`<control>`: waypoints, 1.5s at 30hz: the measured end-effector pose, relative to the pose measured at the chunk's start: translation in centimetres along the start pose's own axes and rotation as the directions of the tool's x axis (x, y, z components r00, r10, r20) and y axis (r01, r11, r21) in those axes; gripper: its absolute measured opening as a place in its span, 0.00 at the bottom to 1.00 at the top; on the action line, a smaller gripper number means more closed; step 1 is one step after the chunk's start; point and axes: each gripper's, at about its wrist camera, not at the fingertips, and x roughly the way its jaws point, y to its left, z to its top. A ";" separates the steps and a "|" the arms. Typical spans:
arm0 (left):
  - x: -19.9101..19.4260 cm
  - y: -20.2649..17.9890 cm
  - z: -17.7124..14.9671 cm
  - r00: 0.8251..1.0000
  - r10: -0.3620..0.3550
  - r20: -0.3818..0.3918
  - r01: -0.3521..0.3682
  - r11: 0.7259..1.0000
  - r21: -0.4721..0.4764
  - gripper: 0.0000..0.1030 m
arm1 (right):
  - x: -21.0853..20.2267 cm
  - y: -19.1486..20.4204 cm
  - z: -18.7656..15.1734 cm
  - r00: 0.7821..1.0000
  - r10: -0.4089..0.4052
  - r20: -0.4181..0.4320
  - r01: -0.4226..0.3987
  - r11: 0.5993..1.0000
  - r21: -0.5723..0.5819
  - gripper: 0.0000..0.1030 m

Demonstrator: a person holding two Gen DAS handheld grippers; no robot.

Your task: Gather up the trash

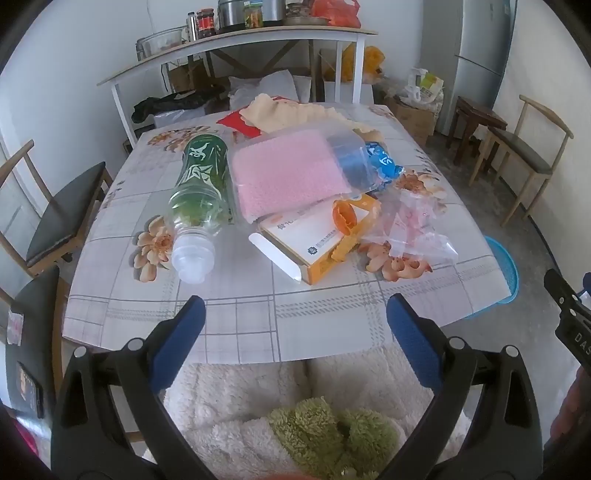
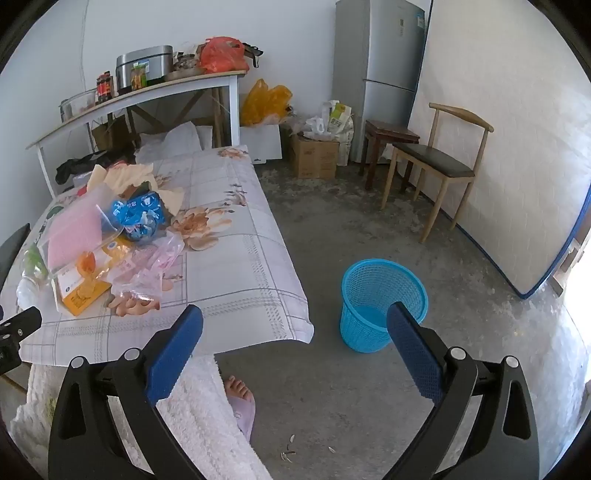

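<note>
Both your grippers wide open, empty: left gripper (image 1: 295, 328) hangs over near table (image 1: 332, 314) edge, right gripper (image 2: 295, 339) over floor between table and blue basket (image 2: 384, 295). Trash clusters mid-table: green bottle (image 1: 203, 184) on its side at left, orange box (image 1: 317, 240) just beside it, crumpled clear bag (image 1: 410, 232) right, pink sponge pack (image 1: 288, 173) behind. Start with nearest piece; grip bottle across body, not cap, likely rolls. Basket stands on floor, right of table.

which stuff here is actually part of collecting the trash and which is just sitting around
For the job: green bottle, orange box, clear plastic bags, blue wrapper, blue basket, both open grippers.

Just there: chair, fridge, shelf jars.
</note>
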 end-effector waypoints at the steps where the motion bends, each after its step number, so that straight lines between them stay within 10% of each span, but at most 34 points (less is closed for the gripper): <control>1: 0.0 0.0 0.0 1.000 0.001 -0.002 -0.001 1.000 -0.003 0.92 | 0.0 0.0 0.0 1.000 0.000 -0.003 0.000 1.000 -0.001 0.94; 45: 0.9 1.2 0.1 0.999 -0.006 -0.031 0.005 0.999 -0.038 0.92 | 0.6 0.8 0.2 1.000 0.017 -0.013 -0.017 1.000 -0.013 0.94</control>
